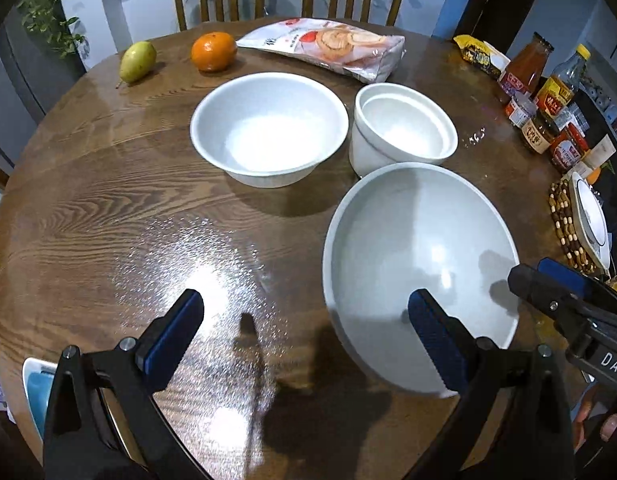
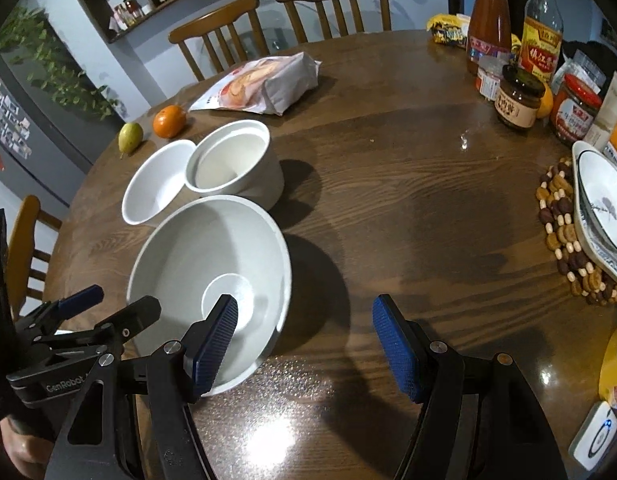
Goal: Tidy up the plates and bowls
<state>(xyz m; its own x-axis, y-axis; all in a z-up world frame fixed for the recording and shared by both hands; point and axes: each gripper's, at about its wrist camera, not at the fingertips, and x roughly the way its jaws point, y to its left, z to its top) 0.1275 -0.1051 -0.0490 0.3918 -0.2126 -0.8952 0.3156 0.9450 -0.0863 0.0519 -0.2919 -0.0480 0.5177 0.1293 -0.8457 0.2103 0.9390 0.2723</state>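
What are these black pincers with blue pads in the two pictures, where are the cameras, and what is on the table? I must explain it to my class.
They are two hand-held grippers, worked by a person, not a robot. Each carries a camera looking along its fingers: one picture comes from the left gripper, the other from the right gripper. Both stand open and hold nothing. On the round wooden table sit a large white bowl nearest the grippers, a medium bowl, and two small bowls nested together. Farther back lie a pear, an orange and a snack bag; sauce jars line one side.
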